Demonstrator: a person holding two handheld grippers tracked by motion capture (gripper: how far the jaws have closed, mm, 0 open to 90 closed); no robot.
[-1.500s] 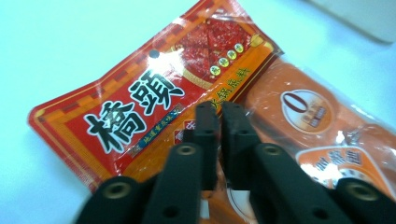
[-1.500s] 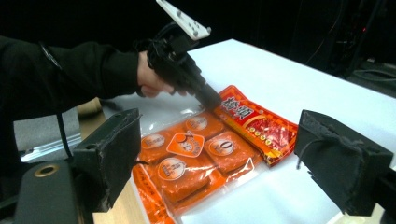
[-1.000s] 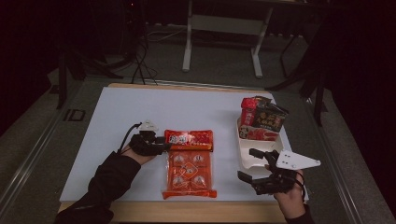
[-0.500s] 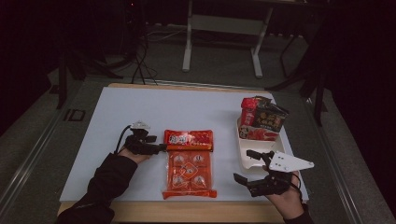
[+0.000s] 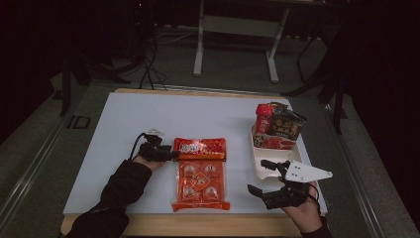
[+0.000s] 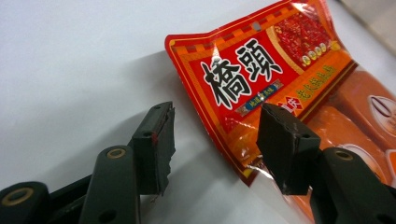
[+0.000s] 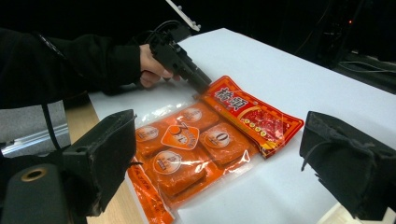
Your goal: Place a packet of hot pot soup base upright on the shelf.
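Here, the left gripper [image 6: 215,144], jaws parted, straddles the left edge of a soft, crinkly, slippery orange snack bag [image 5: 200,177], best pinched at its flat seal; right gripper [image 5: 270,178] waits unclenched.

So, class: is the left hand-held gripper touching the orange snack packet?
Cannot tell. In the left gripper view the left hand-held gripper stands open astride the corner of the orange snack packet; one jaw overlaps the packet's edge, but neither contact nor gap shows plainly.
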